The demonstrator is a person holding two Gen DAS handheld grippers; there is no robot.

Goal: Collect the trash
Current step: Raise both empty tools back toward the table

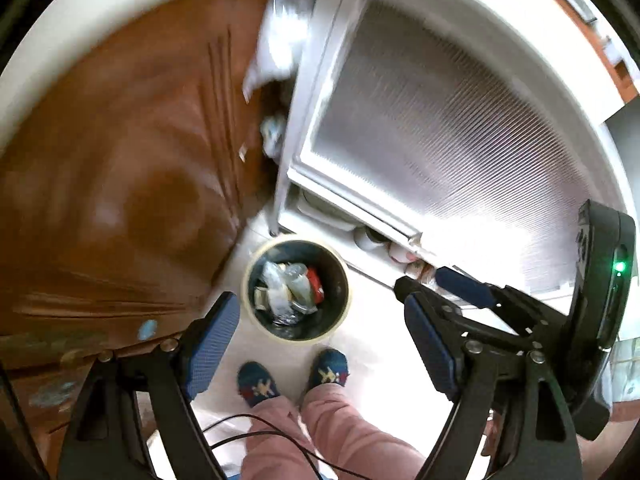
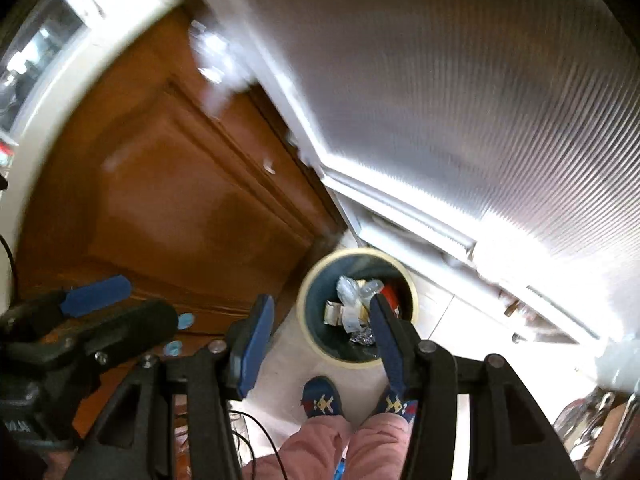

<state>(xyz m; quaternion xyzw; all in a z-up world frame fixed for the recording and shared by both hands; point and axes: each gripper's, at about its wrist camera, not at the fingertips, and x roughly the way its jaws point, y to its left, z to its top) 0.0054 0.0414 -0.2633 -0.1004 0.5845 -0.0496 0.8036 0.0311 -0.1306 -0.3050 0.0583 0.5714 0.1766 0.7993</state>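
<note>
A round trash bin with a cream rim (image 1: 296, 239) stands on the pale floor far below me. Inside it lies trash (image 1: 288, 288): clear wrappers, foil and something red. In the left wrist view my left gripper (image 1: 320, 300) hangs open high above the bin, with nothing between its blue pads (image 1: 212, 344). My right gripper (image 1: 432, 285) is at the right of that view, also high. The right wrist view shows the right gripper (image 2: 320, 300) open and empty over the same bin's rim (image 2: 360, 251) and the trash (image 2: 352, 308). The left gripper (image 2: 120, 308) is beside it on the left.
A person's feet in blue slippers (image 1: 328, 368) and pink trousers (image 2: 316, 444) stand just in front of the bin. A brown wooden door (image 1: 120, 200) is on the left and a white-framed ribbed glass door (image 1: 440, 140) on the right. A black cable (image 1: 272, 432) trails below.
</note>
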